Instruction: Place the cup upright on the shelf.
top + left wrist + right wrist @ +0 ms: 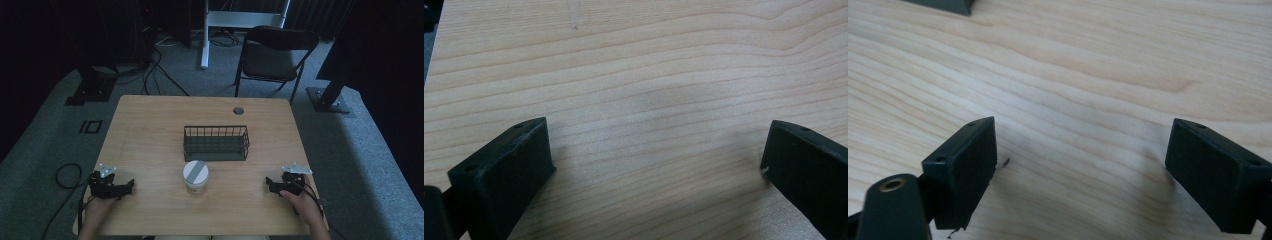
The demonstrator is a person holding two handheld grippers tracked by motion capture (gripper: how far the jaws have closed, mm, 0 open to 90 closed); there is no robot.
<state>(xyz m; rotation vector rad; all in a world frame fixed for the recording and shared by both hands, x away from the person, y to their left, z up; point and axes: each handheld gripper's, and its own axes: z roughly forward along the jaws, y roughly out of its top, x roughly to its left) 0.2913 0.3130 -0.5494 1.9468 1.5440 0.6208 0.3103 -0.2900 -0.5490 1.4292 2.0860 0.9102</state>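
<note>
Wire basket [216, 142], round tub [195, 176], woodgrain table [150, 135]

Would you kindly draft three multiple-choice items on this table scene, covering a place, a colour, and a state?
1. Where does the white jar stand relative to the wire basket?
A. inside it
B. on the person's side of it
C. beyond it

2. What colour is the jar's lid?
A. red
B. grey
C. yellow

3. How do the left gripper and right gripper stand?
A. both open
B. both shut
C. each holds something

Key: B, the jar sits on the table before the basket; B, the lid looks grey; A, bare wood shows between wide jaws.
</note>
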